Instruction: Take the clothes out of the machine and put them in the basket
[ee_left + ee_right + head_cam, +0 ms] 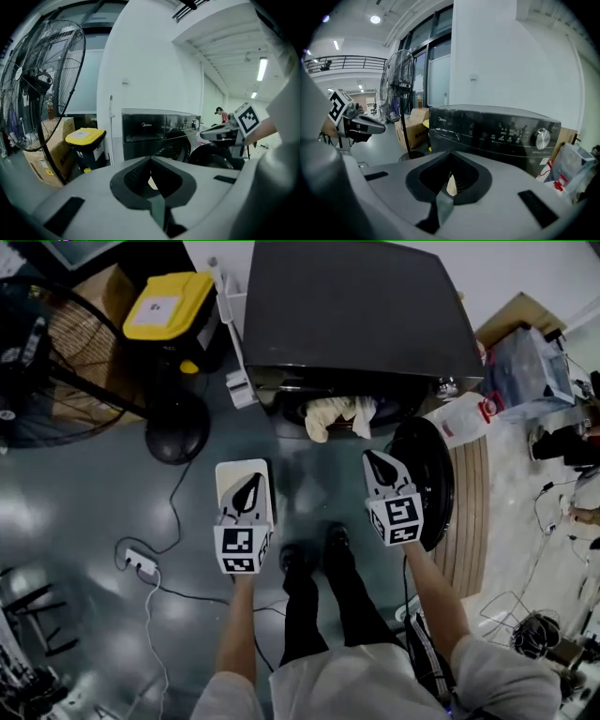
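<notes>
Nearest the lens, the person [323, 615] stands square before the washing machine [361, 315], presumably so that either arm can reach its mouth. Its round door [424, 479] is swung fully aside to the person's right, which leaves the opening unobstructed. A pedestal fan [56, 352] and a yellow-lidded bin [169, 306] stand to the left of the machine, clear of the work. The clothes [339, 414], a pale bundle, lie in the drum mouth and droop over its lower rim, so that end is the easiest to seize; none appear to have been taken out yet. The left gripper [249, 486] and right gripper [377, 465] are held side by side, aimed at the opening and well short of the cloth. Each has its jaws together on nothing, so they must part before any grasp. No basket can be identified with certainty.
</notes>
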Motion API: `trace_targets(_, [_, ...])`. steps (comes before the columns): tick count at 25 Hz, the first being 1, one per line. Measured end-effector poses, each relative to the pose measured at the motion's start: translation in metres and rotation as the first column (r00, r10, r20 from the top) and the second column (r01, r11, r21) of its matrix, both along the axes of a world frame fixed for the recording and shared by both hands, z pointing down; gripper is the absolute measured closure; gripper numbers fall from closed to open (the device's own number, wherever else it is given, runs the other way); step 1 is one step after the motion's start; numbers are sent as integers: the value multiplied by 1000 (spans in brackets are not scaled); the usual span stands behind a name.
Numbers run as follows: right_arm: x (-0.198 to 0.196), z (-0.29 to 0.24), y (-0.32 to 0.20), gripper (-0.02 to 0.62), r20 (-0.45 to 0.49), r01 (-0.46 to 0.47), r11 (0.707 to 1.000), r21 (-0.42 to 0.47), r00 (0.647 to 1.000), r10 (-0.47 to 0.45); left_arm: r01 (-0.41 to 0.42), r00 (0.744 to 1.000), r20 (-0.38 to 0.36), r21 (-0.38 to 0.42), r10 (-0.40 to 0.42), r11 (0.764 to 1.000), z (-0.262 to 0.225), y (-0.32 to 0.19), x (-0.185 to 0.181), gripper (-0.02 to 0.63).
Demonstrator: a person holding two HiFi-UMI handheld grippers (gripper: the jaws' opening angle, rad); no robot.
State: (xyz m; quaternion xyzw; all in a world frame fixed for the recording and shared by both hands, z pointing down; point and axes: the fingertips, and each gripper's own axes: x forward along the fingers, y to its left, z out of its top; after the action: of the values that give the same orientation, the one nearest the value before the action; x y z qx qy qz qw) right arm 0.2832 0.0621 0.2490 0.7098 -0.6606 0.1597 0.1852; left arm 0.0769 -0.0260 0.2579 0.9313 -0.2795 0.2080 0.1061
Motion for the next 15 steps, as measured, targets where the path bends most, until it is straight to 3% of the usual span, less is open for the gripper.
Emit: trace_targets(15, [-12,207,10,571,59,-23,995,-95,998,29,-19,999,36,-53,21,998,176,3,-5,588])
